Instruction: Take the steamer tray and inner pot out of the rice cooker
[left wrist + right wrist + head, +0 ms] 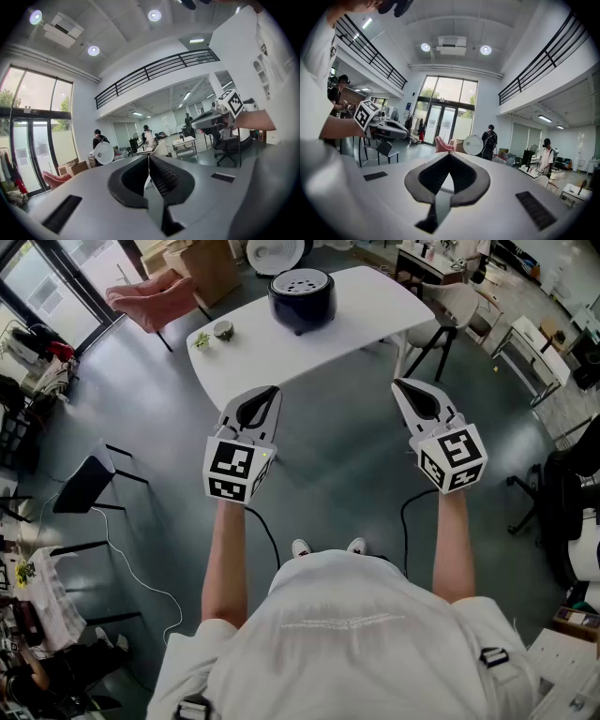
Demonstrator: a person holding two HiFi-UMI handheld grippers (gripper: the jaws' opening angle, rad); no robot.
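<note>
Plainly nothing is started: the rice cooker (302, 298) stands on the white surface (375, 306), well ahead of both tongs. The left tongs (265, 397) and right tongs (405, 390) are closed and empty. Next, likely, they must approach it and open.

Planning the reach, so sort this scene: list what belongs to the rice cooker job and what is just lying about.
Job: rice cooker, on the white table; left claw and right claw, both shut, empty.
Lying about: small bowl and green item on the table; pink chair; cardboard boxes.
</note>
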